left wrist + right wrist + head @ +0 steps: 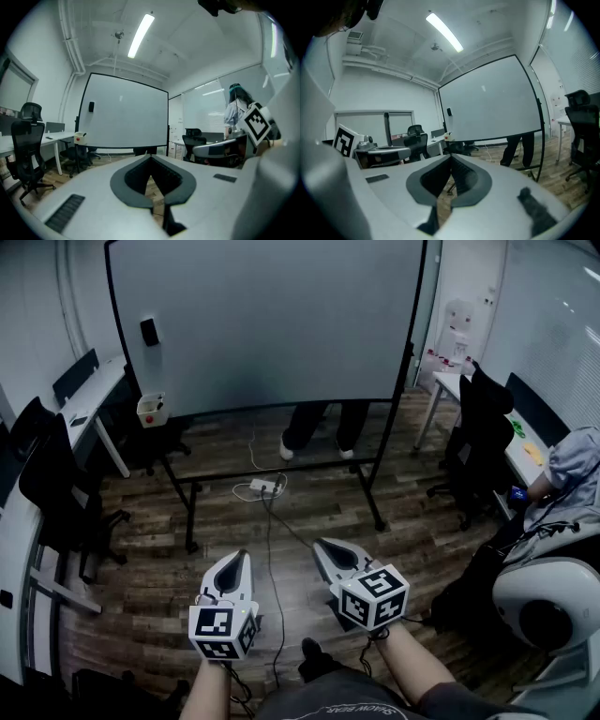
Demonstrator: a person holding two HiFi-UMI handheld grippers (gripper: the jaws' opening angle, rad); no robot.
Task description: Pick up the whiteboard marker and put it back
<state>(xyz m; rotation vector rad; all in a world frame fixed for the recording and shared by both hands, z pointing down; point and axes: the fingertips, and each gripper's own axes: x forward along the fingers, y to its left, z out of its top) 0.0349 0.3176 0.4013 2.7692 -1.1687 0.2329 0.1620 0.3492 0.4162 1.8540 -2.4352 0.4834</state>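
Both grippers empty: left gripper (243, 561) and right gripper (322, 546) side by side above wood-plank floor (309, 512), jaws closed tip to tip, ribbed dark pads meeting. Head view alone shows power strip (263, 487) under whiteboard (262, 315); gripper views add ceiling light (140, 29). Small white box (150, 409), red spot, at board's lower left; contents unclear. Whiteboard marker not distinguishable.

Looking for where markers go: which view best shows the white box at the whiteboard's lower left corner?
The head view: the white box is seen from above, unobstructed. The left gripper view shows it small, side-on; the right gripper view shows only a tiny speck.
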